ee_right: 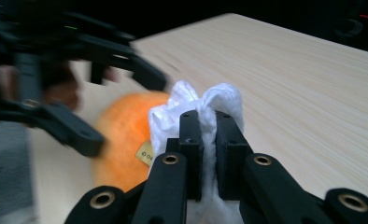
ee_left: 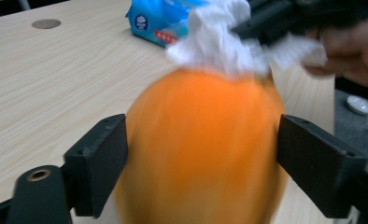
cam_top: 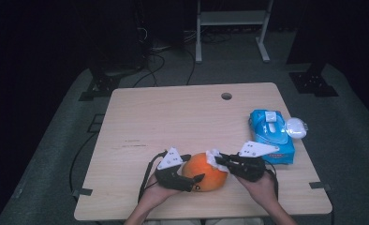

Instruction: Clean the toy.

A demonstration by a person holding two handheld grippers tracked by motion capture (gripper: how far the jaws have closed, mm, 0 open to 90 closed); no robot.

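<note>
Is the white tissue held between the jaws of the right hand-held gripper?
Yes, in the right gripper view the right hand-held gripper has its two black jaws clamped on the crumpled white tissue, beside the orange fruit.

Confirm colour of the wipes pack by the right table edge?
Blue, with a white flip lid: the wet-wipes pack shows best in the high view.

Left claw lies level, jaws spread wide around the orange; right claw faces it, jaws clamped on a tissue.
</note>
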